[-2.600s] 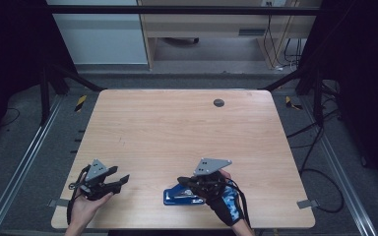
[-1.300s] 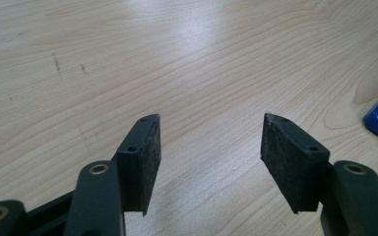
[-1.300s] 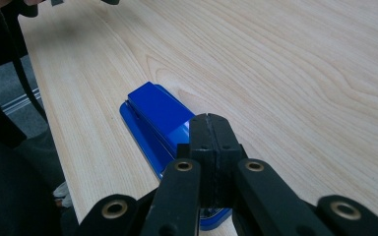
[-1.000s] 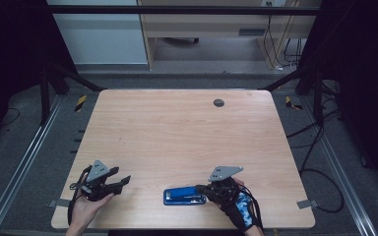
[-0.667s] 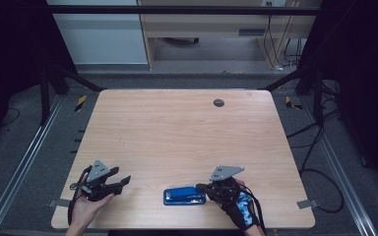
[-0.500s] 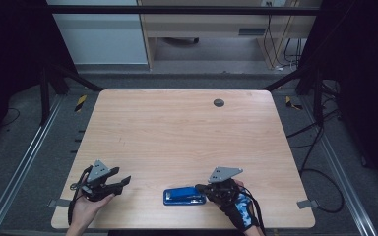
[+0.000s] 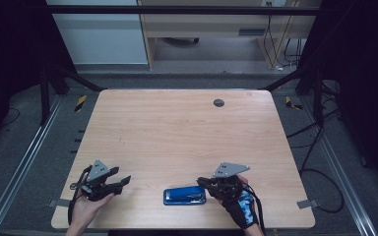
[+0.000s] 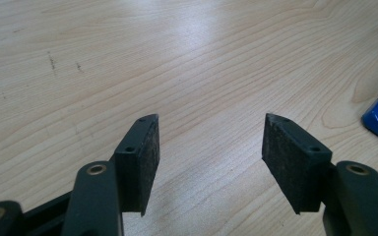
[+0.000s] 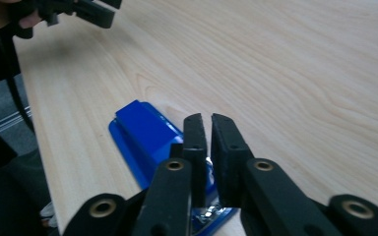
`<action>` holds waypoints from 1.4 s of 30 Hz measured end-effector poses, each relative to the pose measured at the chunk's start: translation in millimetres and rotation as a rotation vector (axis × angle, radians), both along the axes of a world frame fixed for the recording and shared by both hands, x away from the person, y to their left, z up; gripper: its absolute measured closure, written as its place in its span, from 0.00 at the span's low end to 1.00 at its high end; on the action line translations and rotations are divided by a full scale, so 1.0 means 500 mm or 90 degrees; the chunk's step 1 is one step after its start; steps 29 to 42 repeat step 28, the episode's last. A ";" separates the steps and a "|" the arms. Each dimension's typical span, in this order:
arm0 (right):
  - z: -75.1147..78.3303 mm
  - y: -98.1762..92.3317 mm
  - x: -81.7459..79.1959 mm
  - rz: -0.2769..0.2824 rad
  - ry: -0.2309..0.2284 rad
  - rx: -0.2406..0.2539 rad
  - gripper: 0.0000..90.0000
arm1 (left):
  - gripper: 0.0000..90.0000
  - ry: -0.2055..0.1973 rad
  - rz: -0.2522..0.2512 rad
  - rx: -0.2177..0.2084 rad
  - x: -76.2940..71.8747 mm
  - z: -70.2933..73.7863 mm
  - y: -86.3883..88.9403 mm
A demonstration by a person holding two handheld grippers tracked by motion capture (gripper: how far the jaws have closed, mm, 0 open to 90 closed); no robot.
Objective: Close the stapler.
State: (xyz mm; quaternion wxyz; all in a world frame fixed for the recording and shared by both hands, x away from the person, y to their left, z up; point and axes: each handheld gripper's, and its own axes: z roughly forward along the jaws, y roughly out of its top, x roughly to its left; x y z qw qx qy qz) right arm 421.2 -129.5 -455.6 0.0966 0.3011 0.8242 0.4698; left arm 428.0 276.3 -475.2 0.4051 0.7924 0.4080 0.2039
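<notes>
A blue stapler (image 7: 184,195) is seen lying flat near the near edge of the wooden table (image 7: 177,132). The right gripper (image 7: 207,183) is held just beside its right end, its jaws having just been opening slightly. The left gripper (image 7: 123,180) is held well apart at the near left. A small dark disc (image 7: 219,103) is set at the far side.

The table (image 7: 177,128) is pale wood-grain, smooth with a soft sheen; the blue stapler (image 7: 184,195) looks glossy plastic — perhaps metal; the pads (image 8: 145,162) are matt, rough.
</notes>
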 end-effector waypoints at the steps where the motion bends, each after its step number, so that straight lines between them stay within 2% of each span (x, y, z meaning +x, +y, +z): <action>1: 0.001 -0.005 0.002 -0.011 -0.008 -0.001 0.88 | 0.43 0.000 0.000 0.002 0.001 0.000 0.000; 6: -0.002 -0.042 0.017 -0.064 -0.018 -0.009 0.81 | 0.42 0.003 0.001 0.001 0.002 -0.002 0.002; 9: -0.008 -0.065 0.029 -0.098 -0.013 -0.017 0.78 | 0.42 0.003 0.005 -0.001 0.003 -0.004 0.002; 13: -0.017 -0.090 0.042 -0.144 -0.016 -0.033 0.67 | 0.41 0.004 0.005 0.004 0.004 -0.005 0.003; 18: -0.026 -0.124 0.057 -0.220 -0.017 -0.078 0.52 | 0.40 0.003 0.011 0.000 0.005 -0.005 0.006; 22: -0.034 -0.151 0.069 -0.258 -0.012 -0.109 0.47 | 0.39 0.003 0.019 0.001 0.008 -0.006 0.011; 24: -0.036 -0.166 0.073 -0.276 0.003 -0.109 0.44 | 0.38 0.004 0.022 0.005 0.010 -0.006 0.015; 26: -0.042 -0.182 0.079 -0.288 0.001 -0.123 0.41 | 0.37 0.002 0.030 0.002 0.012 -0.006 0.018; 28: -0.046 -0.194 0.082 -0.301 0.014 -0.126 0.40 | 0.37 0.002 0.037 0.002 0.015 -0.007 0.021; 42: -0.046 -0.194 0.082 -0.301 0.014 -0.126 0.40 | 0.37 0.002 0.037 0.002 0.015 -0.007 0.021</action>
